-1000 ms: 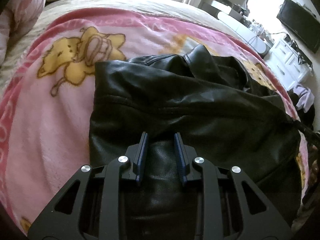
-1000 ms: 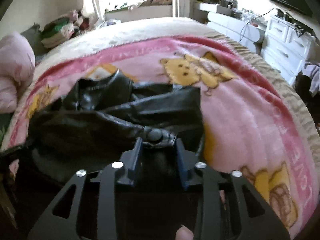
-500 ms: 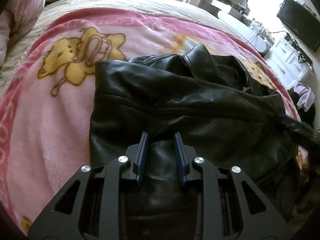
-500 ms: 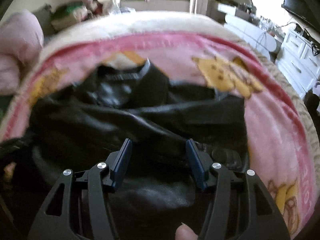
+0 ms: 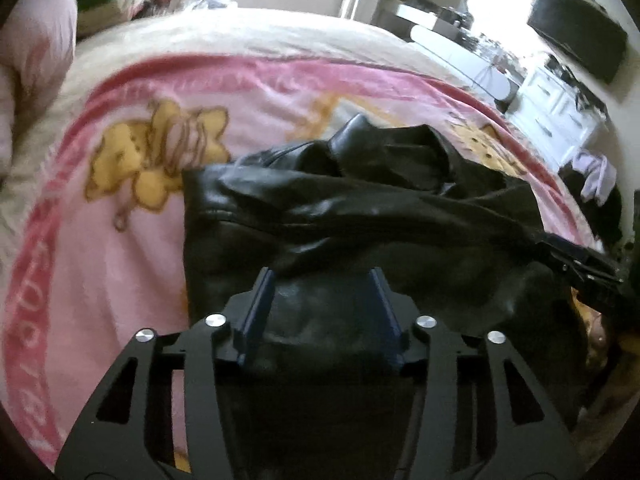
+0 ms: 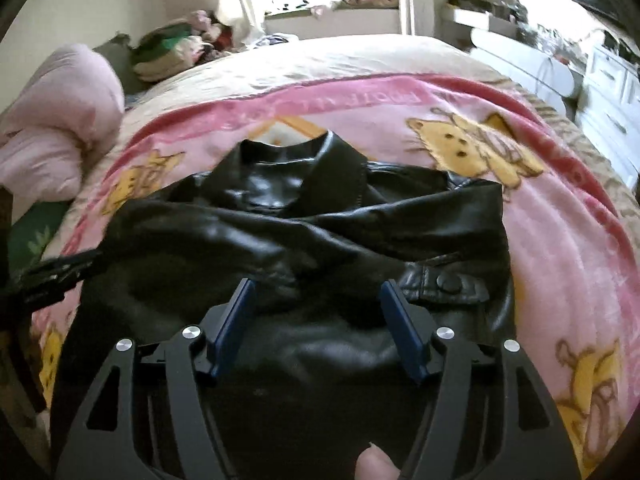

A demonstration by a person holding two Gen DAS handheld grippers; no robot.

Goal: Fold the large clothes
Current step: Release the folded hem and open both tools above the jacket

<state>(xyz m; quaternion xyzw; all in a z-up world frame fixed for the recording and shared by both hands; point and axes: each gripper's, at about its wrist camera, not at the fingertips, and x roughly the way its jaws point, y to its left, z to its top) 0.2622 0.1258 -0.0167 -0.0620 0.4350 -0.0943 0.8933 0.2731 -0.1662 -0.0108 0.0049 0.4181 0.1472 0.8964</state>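
A black leather jacket (image 5: 360, 232) lies bunched on a pink cartoon blanket (image 5: 100, 260), collar (image 6: 304, 160) at the far side and sleeves folded across the body. My left gripper (image 5: 320, 284) hovers over the jacket's near part. Its jaws are opening, with leather below them and the pads pressing nothing. My right gripper (image 6: 320, 296) is also over the near part, jaws opening and holding nothing. A cuff tab with a snap (image 6: 448, 284) lies just right of its right pad. Each gripper shows at the edge of the other's view: the right gripper (image 5: 580, 264) and the left gripper (image 6: 52, 272).
A pink quilt roll (image 6: 60, 140) sits at the bed's left side and a pile of clothes (image 6: 172, 52) beyond it. A white dresser (image 6: 612, 92) and a dark screen (image 5: 576, 48) stand on the right. A fingertip (image 6: 372, 464) shows behind the right gripper.
The left jaws have spread off the leather fold they were pinching, and that gripper has lifted. The right gripper let go of the snap cuff, opened wider and shifted left of it.
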